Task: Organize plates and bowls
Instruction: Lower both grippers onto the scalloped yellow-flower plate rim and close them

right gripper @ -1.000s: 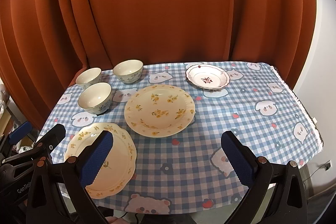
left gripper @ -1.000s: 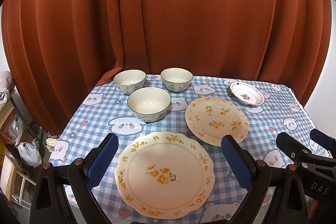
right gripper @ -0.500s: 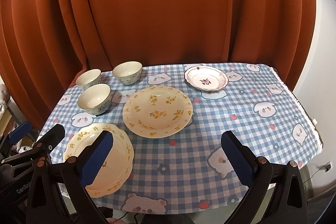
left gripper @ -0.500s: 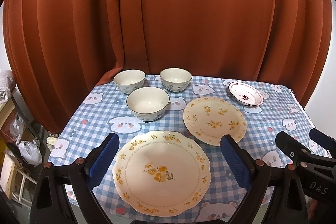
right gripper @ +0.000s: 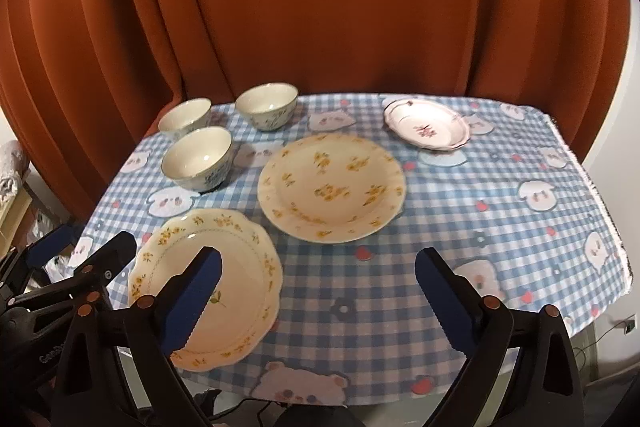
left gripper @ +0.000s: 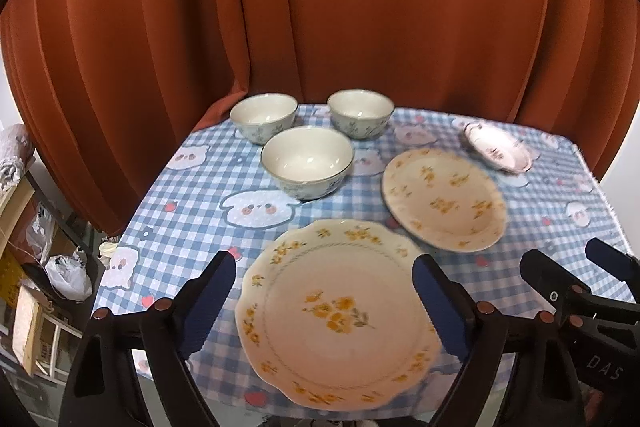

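Right gripper's finger (right gripper: 192, 303) hides part of the scalloped plate (right gripper: 240, 267).

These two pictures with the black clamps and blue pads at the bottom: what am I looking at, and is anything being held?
No robot arm here: a person holds a two-finger gripper in each hand, with a wide-angle camera on each looking along its fingers. One picture is from the left gripper, the other from the right gripper. The blue pads are the fingertips. Each camera also catches the other gripper at its edge.

On the checked tablecloth lie three bowls, two yellow-flowered plates and a small pink-flowered plate. An orange curtain hangs behind.

Both grippers are open and hold nothing. The left one hovers over the nearest plate.
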Demonstrator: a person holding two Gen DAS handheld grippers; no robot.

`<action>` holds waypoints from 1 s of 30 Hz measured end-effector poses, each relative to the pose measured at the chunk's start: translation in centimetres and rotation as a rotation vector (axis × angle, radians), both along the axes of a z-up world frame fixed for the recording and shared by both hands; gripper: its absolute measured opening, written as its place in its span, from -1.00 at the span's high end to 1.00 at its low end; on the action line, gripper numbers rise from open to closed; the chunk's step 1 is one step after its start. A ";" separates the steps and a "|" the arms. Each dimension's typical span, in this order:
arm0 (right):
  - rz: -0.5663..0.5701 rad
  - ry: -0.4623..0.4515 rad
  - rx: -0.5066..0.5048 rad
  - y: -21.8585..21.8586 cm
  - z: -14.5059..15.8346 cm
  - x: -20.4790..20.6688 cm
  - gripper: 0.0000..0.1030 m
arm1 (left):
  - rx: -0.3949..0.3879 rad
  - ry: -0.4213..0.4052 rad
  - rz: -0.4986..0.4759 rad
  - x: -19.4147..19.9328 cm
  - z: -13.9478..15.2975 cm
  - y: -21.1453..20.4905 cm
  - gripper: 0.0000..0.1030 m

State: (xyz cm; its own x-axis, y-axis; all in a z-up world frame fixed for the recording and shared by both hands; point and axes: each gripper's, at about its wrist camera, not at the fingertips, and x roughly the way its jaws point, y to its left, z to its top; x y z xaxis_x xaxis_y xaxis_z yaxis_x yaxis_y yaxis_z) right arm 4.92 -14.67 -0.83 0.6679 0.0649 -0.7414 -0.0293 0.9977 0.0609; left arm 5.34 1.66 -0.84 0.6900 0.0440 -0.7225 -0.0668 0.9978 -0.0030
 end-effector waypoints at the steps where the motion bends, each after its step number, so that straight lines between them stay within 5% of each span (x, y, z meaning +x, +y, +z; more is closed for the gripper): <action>1: 0.001 0.012 0.000 0.5 -0.5 0.6 -0.88 | 0.000 0.021 -0.002 0.7 -0.7 0.5 -0.71; 19: -0.045 0.286 0.032 6.3 -11.0 7.1 -0.60 | -0.024 0.282 -0.027 6.8 -10.4 5.5 -0.54; 30: -0.038 0.366 0.023 7.5 -13.9 8.4 -0.40 | -0.056 0.381 -0.064 7.4 -12.8 5.5 -0.37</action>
